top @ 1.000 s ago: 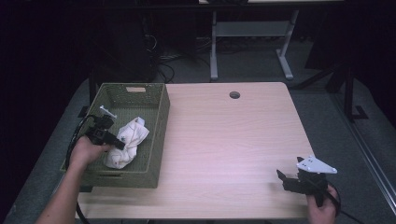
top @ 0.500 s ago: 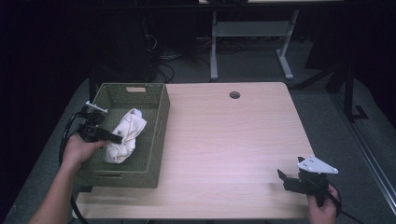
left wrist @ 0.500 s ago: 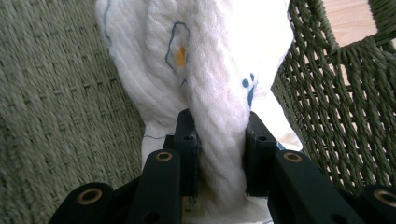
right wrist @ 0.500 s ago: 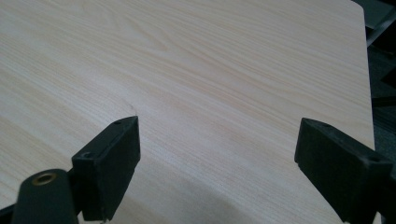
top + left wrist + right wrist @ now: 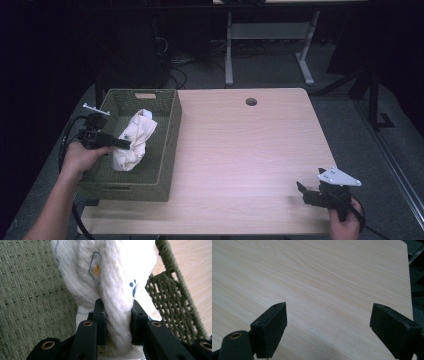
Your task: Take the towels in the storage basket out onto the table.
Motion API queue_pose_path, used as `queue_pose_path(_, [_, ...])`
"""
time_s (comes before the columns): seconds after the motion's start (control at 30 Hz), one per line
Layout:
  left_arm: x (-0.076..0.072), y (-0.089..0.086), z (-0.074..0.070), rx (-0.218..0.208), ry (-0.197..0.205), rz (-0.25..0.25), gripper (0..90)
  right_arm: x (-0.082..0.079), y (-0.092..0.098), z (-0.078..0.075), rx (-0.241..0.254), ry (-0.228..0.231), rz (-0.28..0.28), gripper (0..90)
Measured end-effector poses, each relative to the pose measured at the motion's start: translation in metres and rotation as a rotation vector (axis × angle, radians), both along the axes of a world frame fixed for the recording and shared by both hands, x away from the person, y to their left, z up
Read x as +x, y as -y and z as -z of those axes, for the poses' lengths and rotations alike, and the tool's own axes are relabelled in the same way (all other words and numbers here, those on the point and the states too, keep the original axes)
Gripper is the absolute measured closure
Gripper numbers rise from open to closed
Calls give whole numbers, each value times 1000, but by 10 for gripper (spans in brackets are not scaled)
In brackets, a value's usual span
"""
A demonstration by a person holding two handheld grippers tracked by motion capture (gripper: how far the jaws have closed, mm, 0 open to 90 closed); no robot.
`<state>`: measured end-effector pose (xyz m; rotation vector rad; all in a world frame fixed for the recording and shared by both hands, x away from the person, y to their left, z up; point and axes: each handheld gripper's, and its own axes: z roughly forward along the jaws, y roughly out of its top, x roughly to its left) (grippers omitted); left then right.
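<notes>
My left gripper (image 5: pixel 117 322) is clamped on a bunched fold of the white cloth (image 5: pixel 110 277), both pads pressed into it at the lower middle of the left gripper view. In the high view that gripper (image 5: pixel 122 144) sits at the left of the frame, with the cloth (image 5: pixel 134 140) hanging from it inside the green woven basket (image 5: pixel 165 165), its lower end seemingly resting on the basket floor. My right gripper (image 5: pixel 306 192) waits at the lower right, jaws wide apart with nothing between them over the bare wooden table (image 5: pixel 250 150).

I judge the grasp is made and the lift just begun; the cloth has yet to clear the basket wall and reach the table. I count one cloth, one basket, two grippers.
</notes>
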<state>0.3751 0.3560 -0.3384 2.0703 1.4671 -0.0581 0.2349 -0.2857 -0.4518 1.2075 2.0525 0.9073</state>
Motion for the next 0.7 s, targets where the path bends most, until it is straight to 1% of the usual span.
queue_pose_path(0.03, [0,0,-2,-3,3,-2,715,0,0,-1,-2,6,-2,139])
queue_pose_path(0.1, [-2,-1,-7,-9,21,-4,715,-1,1,-1,1,10,0,138])
queue_pose_path(0.17, [-3,-1,-14,-19,33,4,716,0,0,0,1,5,2,139])
queue_pose_path(0.33, [-5,1,-31,-52,64,3,717,1,-3,1,-7,2,-7,139])
queue_pose_path(0.47, [-7,6,-39,-62,76,15,717,1,-4,1,-9,0,-10,139])
queue_pose_path(0.7, [-6,19,-49,-60,93,34,718,0,-3,-1,-3,7,-6,139])
